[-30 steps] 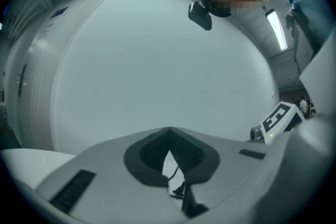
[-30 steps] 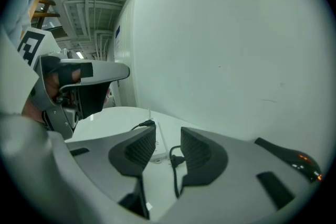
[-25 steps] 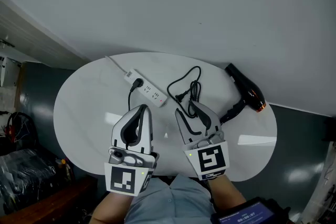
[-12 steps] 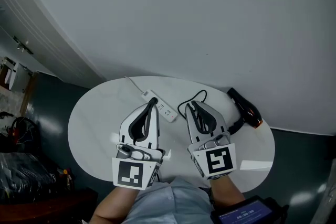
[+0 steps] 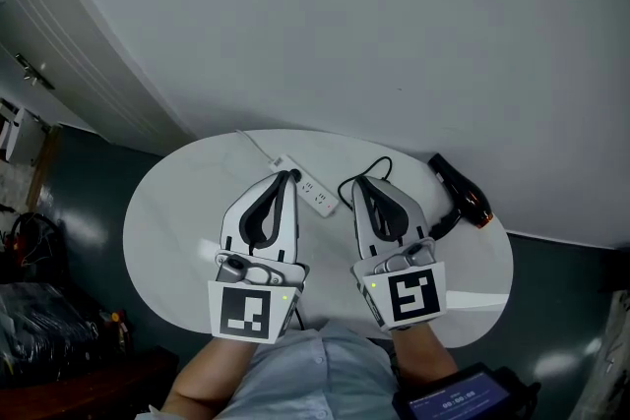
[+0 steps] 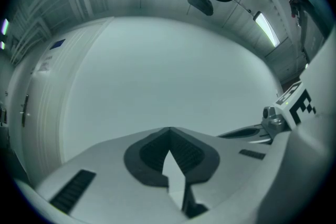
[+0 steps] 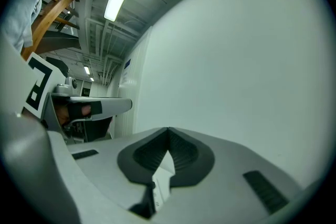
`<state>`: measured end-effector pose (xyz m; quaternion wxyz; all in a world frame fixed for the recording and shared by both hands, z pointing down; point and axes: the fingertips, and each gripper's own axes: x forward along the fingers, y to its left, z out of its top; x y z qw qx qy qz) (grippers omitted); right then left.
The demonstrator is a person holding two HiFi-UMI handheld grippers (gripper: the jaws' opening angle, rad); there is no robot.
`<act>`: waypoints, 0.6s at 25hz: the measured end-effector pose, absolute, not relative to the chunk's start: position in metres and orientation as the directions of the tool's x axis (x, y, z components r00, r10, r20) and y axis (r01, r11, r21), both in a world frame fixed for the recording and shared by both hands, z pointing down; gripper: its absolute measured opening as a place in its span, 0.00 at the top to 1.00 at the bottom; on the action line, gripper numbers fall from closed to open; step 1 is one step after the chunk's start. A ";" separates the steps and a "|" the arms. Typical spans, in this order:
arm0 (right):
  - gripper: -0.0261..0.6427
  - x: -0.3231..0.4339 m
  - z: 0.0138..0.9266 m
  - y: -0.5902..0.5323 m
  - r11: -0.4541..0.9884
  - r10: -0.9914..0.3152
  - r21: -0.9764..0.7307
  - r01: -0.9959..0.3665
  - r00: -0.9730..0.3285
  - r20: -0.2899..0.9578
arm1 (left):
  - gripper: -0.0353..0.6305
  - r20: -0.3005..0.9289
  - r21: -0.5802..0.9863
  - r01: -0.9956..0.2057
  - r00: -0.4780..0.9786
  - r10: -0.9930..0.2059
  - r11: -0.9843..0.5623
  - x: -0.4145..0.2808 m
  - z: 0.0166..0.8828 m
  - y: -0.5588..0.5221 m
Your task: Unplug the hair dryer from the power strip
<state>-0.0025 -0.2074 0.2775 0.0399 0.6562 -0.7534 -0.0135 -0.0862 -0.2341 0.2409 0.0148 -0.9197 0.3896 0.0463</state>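
Note:
A white power strip (image 5: 307, 186) lies on the far part of the white oval table (image 5: 177, 211), its white lead running to the back. The black hair dryer (image 5: 459, 191) rests at the table's right edge, and its black cord (image 5: 379, 172) loops toward the middle. My left gripper (image 5: 287, 178) is shut and empty, held above the table with its tips over the strip's near end. A dark spot on the strip sits right at those tips; whether it is a plug I cannot tell. My right gripper (image 5: 359, 183) is shut on nothing, above the cord. Both gripper views face the pale wall.
A pale wall (image 5: 394, 34) rises right behind the table. Dark floor and clutter (image 5: 39, 320) lie to the left. A screen (image 5: 458, 398) shows at the bottom right. In the right gripper view the left gripper (image 7: 79, 107) shows beside mine; the left gripper view shows the right gripper (image 6: 294, 113).
The right gripper's jaws went from wide open to shut, with nothing in them. Both grippers rose off the table and now point toward the wall. The head view tilted up.

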 end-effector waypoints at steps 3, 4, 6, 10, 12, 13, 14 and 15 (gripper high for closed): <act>0.96 -0.006 0.272 -0.204 0.125 -0.992 0.089 -0.988 -0.124 0.016 | 0.95 -0.118 -0.026 -0.705 0.707 -0.698 -0.709 -0.087 0.238 -0.234; 0.96 -0.007 0.269 -0.203 0.119 -0.993 0.088 -0.989 -0.119 -0.004 | 0.95 -0.126 -0.038 -0.700 0.712 -0.691 -0.713 -0.087 0.237 -0.233; 0.96 -0.007 0.266 -0.202 0.109 -0.994 0.083 -0.991 -0.111 -0.018 | 0.95 -0.137 -0.059 -0.692 0.720 -0.680 -0.720 -0.087 0.235 -0.232; 0.96 -0.007 0.269 -0.200 0.103 -0.995 0.088 -0.991 -0.102 0.005 | 0.95 -0.122 0.003 -0.696 0.713 -0.691 -0.718 -0.088 0.237 -0.230; 0.96 -0.007 0.274 -0.200 0.108 -0.994 0.102 -0.989 -0.105 0.035 | 0.95 -0.141 -0.040 -0.690 0.720 -0.679 -0.723 -0.088 0.234 -0.230; 0.96 -0.007 0.275 -0.200 0.111 -0.994 0.103 -0.989 -0.108 0.033 | 0.95 -0.141 -0.043 -0.691 0.719 -0.681 -0.722 -0.088 0.235 -0.231; 0.96 -0.007 0.274 -0.200 0.112 -0.994 0.101 -0.989 -0.109 0.029 | 0.95 -0.134 -0.025 -0.695 0.715 -0.686 -0.719 -0.088 0.236 -0.231; 0.96 -0.007 0.274 -0.200 0.112 -0.994 0.101 -0.989 -0.110 0.026 | 0.95 -0.132 -0.015 -0.696 0.713 -0.689 -0.718 -0.088 0.236 -0.230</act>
